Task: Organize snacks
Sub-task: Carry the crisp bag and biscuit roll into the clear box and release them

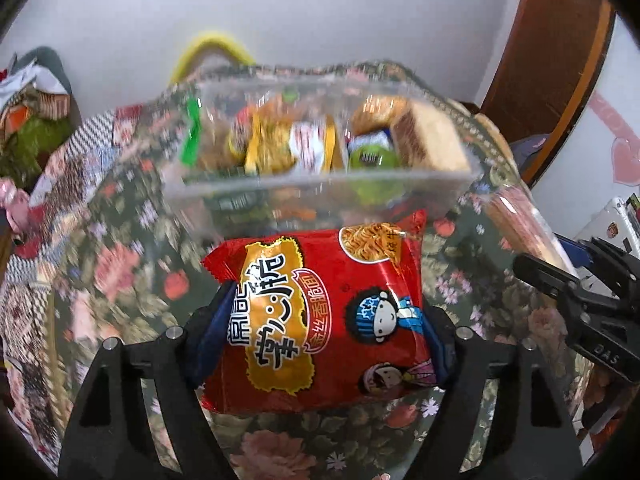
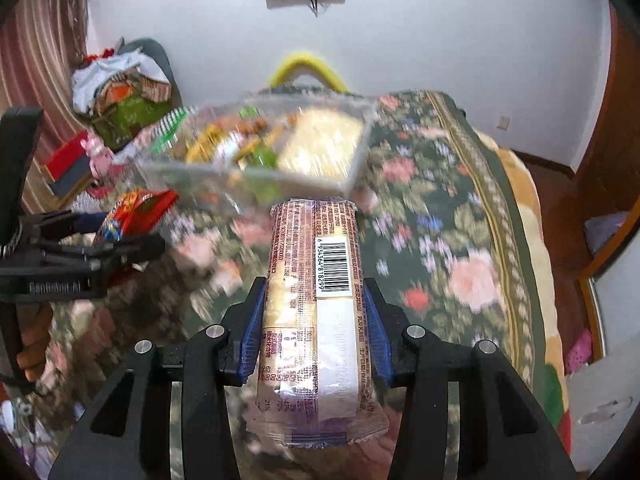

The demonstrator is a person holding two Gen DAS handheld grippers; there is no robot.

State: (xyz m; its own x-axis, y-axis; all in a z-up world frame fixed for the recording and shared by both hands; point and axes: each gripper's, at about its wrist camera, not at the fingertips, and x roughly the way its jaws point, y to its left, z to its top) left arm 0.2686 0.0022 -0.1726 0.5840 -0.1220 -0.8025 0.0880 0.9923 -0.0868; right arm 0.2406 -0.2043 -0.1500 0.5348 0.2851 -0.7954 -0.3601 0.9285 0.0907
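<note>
Between the blue pads of the left gripper (image 1: 320, 320) sits a red noodle-snack packet (image 1: 324, 320), pinched across its width so that both pads press into its sides; the jaws stand fairly wide because the packet fills them. It hangs clear above the floral cloth (image 1: 132, 264), with its yellow label and cartoon figures facing the left wrist camera. At that view's right edge the right gripper (image 1: 576, 292) reaches in, a little beyond the packet.

Seen from the right wrist, the right gripper (image 2: 316, 320) has its jaws drawn close on a clear-wrapped pack of pale biscuits (image 2: 316, 308). The pack lies lengthwise along the fingers, barcode side up, and both blue pads touch its long sides. The left gripper (image 2: 120, 248) shows at the left edge with the red packet (image 2: 136, 212) in it.

Just beyond both held snacks stands a clear plastic bin (image 1: 320, 188) on the cloth, blurred in both views. It holds several snacks: yellow and orange wrappers to the left, a green-wrapped item near the middle, and a pale block with a brown side (image 1: 432, 140) at the right.

Farther back, a yellow curved rail (image 2: 308, 66) rises behind the bin against a white wall (image 2: 440, 32), and a pile of clothes (image 2: 120, 88) sits to the left.
</note>
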